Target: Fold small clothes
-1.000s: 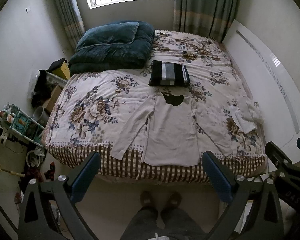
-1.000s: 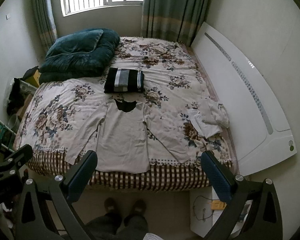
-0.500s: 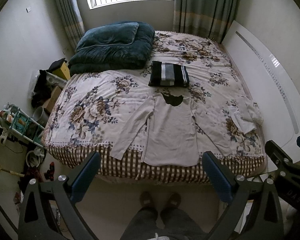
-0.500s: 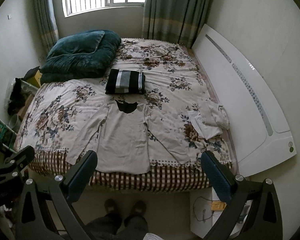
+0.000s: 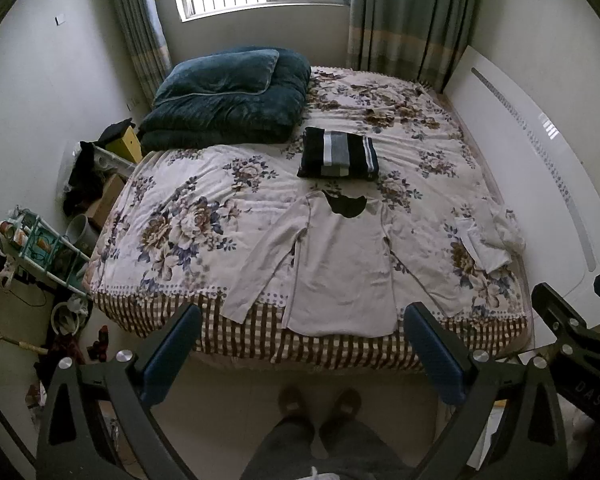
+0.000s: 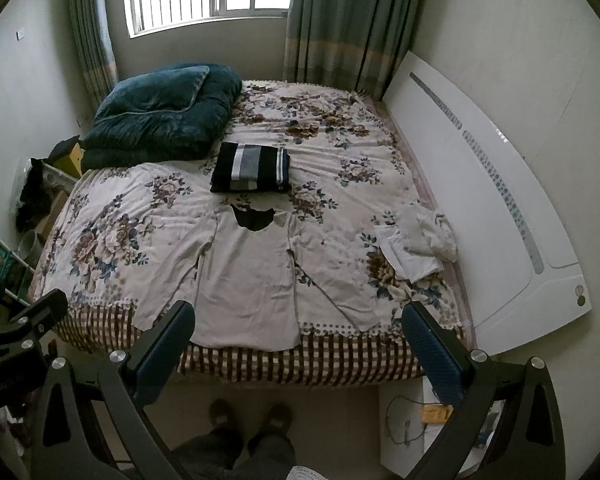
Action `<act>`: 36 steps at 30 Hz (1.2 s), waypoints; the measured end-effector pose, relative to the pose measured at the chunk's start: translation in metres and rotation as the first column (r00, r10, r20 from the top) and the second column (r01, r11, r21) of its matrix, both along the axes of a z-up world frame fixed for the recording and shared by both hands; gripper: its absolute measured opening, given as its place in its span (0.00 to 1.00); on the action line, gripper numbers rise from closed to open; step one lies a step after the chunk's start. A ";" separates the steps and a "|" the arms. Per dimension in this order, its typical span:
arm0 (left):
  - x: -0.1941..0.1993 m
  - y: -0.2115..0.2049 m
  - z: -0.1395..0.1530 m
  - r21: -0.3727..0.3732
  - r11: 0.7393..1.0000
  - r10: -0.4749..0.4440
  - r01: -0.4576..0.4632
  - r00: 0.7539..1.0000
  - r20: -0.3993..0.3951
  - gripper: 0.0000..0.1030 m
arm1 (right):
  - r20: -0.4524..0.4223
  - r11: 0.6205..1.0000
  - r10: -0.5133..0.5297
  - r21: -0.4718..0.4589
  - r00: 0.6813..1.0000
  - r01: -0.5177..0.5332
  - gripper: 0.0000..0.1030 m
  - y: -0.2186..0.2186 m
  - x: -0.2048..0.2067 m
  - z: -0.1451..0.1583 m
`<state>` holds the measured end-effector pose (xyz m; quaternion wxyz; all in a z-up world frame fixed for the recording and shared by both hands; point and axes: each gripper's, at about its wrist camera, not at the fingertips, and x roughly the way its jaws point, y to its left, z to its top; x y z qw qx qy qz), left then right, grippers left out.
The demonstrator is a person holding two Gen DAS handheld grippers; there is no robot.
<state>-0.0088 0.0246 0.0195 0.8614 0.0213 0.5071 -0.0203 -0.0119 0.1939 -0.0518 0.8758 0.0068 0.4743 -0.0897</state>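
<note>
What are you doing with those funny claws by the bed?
A person stands at the foot of the bed, holding a left gripper and a right gripper, both open and holding nothing. A cream long-sleeved shirt lies spread flat near the bed's edge, not yet folded. Beyond it sits a striped garment already folded, and a small pile of white clothes waits at the side. Folding hasn't begun on the shirt.

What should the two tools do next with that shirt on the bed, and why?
Probably lower both open tools toward the beige shirt and grab a sleeve. The left tool and right tool hang above the floor, holding nothing, and the shirt lies spread flat, unfolded.
</note>
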 end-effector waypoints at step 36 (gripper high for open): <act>-0.005 0.004 0.000 -0.005 1.000 0.000 0.000 1.000 0.008 1.00 | 0.005 1.000 0.001 -0.003 1.000 -0.001 1.00 0.004 -0.001 -0.004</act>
